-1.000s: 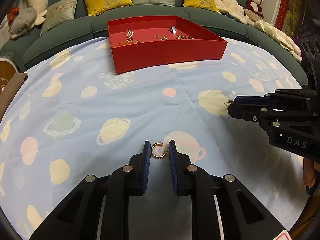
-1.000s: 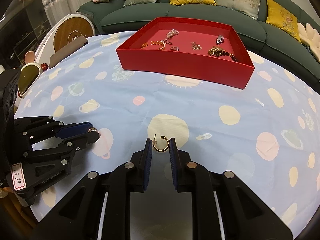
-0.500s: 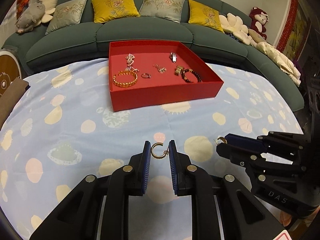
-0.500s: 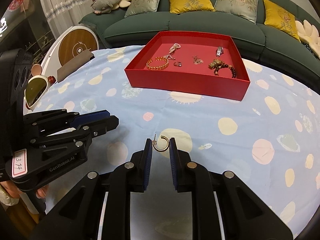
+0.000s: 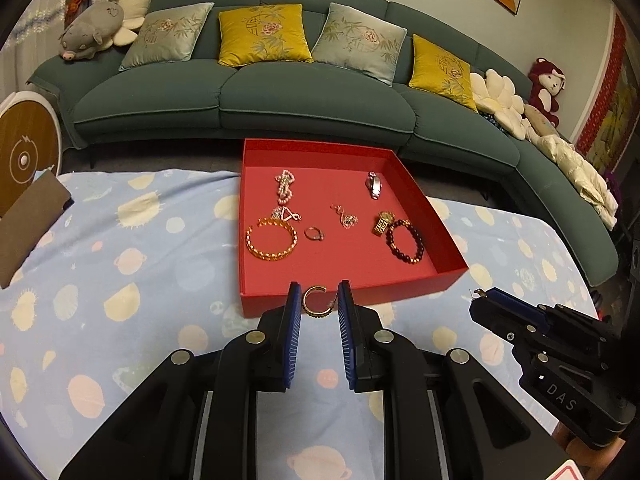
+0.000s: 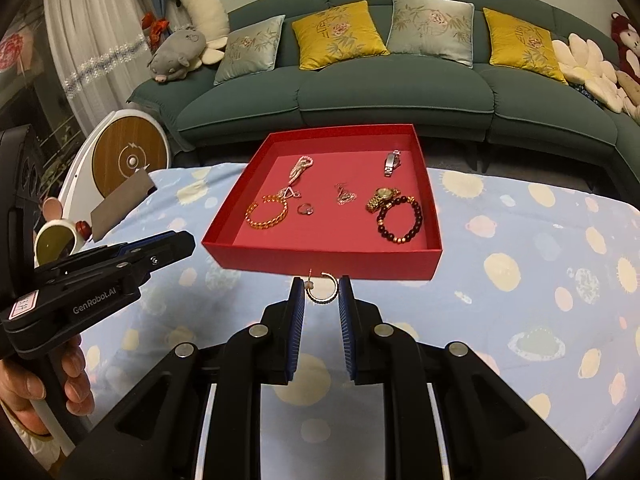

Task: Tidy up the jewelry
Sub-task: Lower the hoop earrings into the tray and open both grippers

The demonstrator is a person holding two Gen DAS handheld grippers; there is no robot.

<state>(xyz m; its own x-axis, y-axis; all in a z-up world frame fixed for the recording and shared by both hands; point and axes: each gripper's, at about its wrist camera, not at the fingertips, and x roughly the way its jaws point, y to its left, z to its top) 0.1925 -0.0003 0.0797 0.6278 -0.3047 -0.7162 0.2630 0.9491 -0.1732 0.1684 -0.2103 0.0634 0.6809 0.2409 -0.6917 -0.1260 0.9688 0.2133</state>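
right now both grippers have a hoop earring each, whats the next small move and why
Probably carry both forward over the red tray before letting go. The left gripper pinches one gold hoop earring and the right gripper pinches the other hoop earring. Both look lifted off the tablecloth, short of the tray's near wall. There is bare floor in the tray's front middle, between the bracelets.

A table under a light blue cloth (image 5: 132, 264) printed with planets and suns carries the things. A red tray (image 5: 352, 284) sits on the cloth near the far edge, before the sofa. At the left edge of the cloth lies a flat brown board (image 5: 28, 220), partly overhanging. The rest of the cloth shows only its print.
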